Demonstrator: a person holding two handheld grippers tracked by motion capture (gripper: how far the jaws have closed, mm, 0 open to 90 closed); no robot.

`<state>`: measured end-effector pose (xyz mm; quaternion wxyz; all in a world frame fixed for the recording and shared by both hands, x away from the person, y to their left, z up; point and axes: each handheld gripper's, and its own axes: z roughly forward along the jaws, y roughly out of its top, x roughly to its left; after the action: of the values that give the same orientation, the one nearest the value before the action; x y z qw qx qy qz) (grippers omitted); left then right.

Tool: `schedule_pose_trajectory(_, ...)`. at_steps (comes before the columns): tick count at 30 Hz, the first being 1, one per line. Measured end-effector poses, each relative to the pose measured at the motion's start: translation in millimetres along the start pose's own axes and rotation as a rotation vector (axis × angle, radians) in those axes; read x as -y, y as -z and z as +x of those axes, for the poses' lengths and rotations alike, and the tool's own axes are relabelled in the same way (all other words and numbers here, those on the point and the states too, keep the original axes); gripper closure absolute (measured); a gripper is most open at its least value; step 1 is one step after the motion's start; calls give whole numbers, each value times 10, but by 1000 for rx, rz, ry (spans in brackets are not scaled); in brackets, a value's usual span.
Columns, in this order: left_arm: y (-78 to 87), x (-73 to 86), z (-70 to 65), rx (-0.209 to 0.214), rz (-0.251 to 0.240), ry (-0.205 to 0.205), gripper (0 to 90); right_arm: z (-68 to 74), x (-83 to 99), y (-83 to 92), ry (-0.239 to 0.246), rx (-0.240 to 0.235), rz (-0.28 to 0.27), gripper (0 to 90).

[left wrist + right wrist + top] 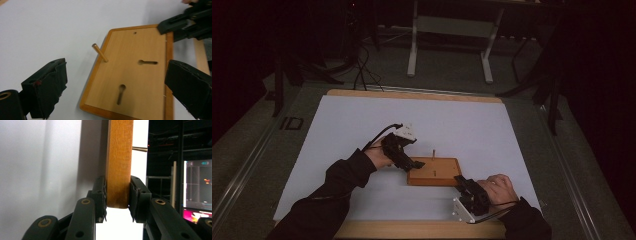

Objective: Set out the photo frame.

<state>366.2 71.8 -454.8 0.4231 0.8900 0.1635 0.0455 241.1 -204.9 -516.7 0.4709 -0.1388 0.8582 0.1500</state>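
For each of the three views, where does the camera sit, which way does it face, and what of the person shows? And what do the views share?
High view: fixed above the person's side, facing forward and down on the white table; both forearms, left gripper and right gripper show.
Left gripper view: rides the left gripper, looking down between open jaws at the wooden board and its peg.
Right gripper view: rides the right gripper, looking along the board's edge, jaws clamped on it.
Shared: board and peg appear in all three.

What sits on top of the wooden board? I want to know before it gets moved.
A thin wooden peg stands near one edge of the wooden board; two keyhole slots are cut in it. Its underside is hidden.
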Motion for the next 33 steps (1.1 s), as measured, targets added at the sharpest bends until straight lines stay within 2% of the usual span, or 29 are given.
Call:
schedule_pose_trajectory(4, 110, 75, -45, -13, -20, 1, 49, -75, 5, 7, -20, -28, -5, 693)
schedule_pose_trajectory(6, 160, 120, -61, -6, -35, 2, 49, -102, 9, 8, -30, -39, -12, 693)
schedule_pose_trajectory(8, 201, 177, -90, -20, -56, -14, 49, -131, 16, 10, -31, -54, -13, 692)
schedule_pose_trajectory(11, 236, 249, -107, -30, -69, -17, 49, -184, 23, 5, -33, -73, -13, 693)
schedule_pose_trajectory(14, 256, 315, -143, -40, -104, -37, 50, -216, 31, 4, -35, -85, -19, 693)
schedule_pose_trajectory(15, 259, 336, -155, -47, -110, -37, 50, -248, 36, 1, -49, -99, -20, 693)
schedule_pose_trajectory(17, 264, 353, -161, -47, -111, -32, 50, -248, 36, 1, -49, -99, -20, 693)
schedule_pose_trajectory(20, 292, 424, -185, -52, -115, -22, 50, -334, 57, -8, -63, -131, -27, 694)
schedule_pose_trajectory(23, 321, 526, -207, -47, -98, 10, 50, -402, 72, -21, -70, -156, -32, 694)
schedule_pose_trajectory(25, 350, 596, -218, -31, -115, 41, 50, -451, 82, -30, -77, -173, -36, 694)
schedule_pose_trajectory(30, 393, 752, -260, -62, -107, 83, 49, -586, 127, -65, -99, -222, -47, 696)
schedule_pose_trajectory(33, 412, 834, -278, -65, -110, 106, 49, -651, 147, -81, -111, -247, -54, 696)
